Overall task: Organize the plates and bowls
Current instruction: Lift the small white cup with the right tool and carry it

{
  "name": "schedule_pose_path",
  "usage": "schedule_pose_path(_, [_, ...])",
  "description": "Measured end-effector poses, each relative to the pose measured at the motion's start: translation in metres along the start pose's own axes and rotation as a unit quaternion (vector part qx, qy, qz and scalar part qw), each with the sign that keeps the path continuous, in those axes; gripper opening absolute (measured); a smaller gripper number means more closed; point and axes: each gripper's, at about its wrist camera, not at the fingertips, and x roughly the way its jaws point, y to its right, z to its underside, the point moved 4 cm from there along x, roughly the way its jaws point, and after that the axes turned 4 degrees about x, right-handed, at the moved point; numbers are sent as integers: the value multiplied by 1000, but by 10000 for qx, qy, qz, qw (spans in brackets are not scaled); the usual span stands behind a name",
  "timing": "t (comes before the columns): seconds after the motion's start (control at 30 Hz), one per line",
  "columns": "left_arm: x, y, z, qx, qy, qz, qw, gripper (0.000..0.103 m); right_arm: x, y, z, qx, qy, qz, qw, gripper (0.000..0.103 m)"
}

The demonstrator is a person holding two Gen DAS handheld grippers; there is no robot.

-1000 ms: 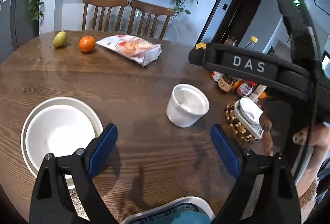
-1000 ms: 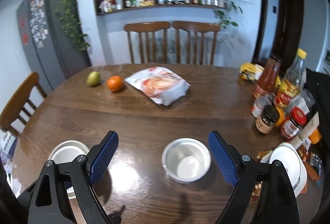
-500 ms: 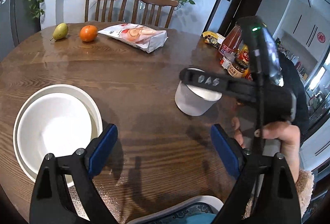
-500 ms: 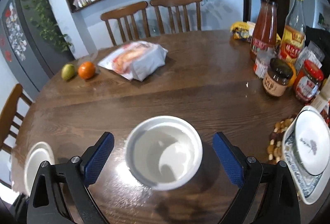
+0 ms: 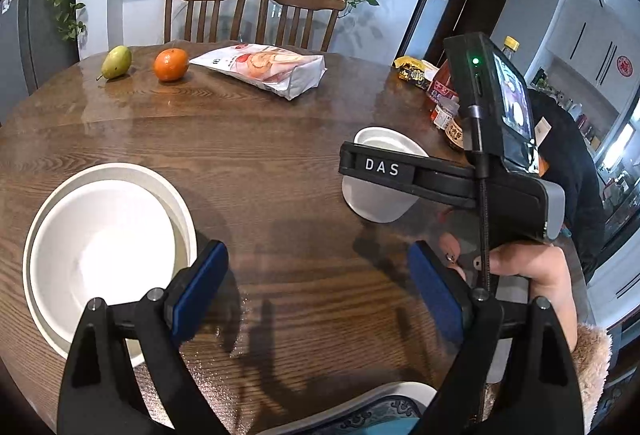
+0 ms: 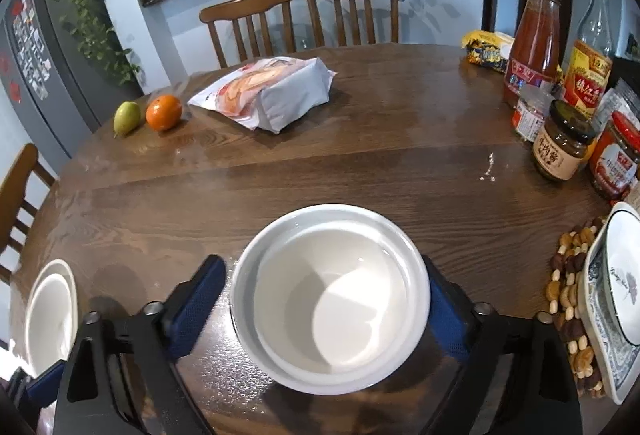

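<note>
White ceramic fills the right wrist view: a deep round bowl [image 6: 332, 299] stands upright on the wooden table [image 6: 380, 147], mouth up, between the spread fingers of the right gripper [image 6: 326, 299]; the right pad looks to be against its wall, the left pad [image 6: 198, 299] just beside it with a gap, so the jaws stand apart and are not clamped. The left wrist view shows that same bowl [image 5: 380, 175] from the side, half hidden by the right gripper's black body, and the person's hand [image 5: 532, 275] on the handle. The left gripper [image 5: 316, 287] hangs with jaws wide apart over bare wood, beside a stacked bowl and plate [image 5: 104, 255] at the table's left edge. Being round, the bowl has no long axis. Farther back lie a snack bag [image 6: 268, 91], an orange [image 6: 163, 111] and a pear [image 6: 127, 117]. To the right stand sauce bottles and jars [image 6: 560, 139], with a patterned dish [image 6: 612, 307] on a beaded mat.
</note>
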Motion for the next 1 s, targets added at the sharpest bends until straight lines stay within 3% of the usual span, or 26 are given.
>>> schedule_pose_path(0.33, [-1,-2,0,-15,-48,5,10000,91,-8,-17,12,-505,-377,-443,9970,86])
schedule_pose_path(0.6, [-6,3,1,56,-21,179,9998,91,-16,-37,27,-982,-724,-968,9878,86])
schedule_pose_path(0.83, [-8,5,1,36,-38,432,9991,91,-24,-40,32,-882,-973,-1511,9798,86])
schedule_pose_path(1.0, [-4,6,2,90,-39,257,9996,91,-30,-33,28,-667,-900,-1665,9797,86])
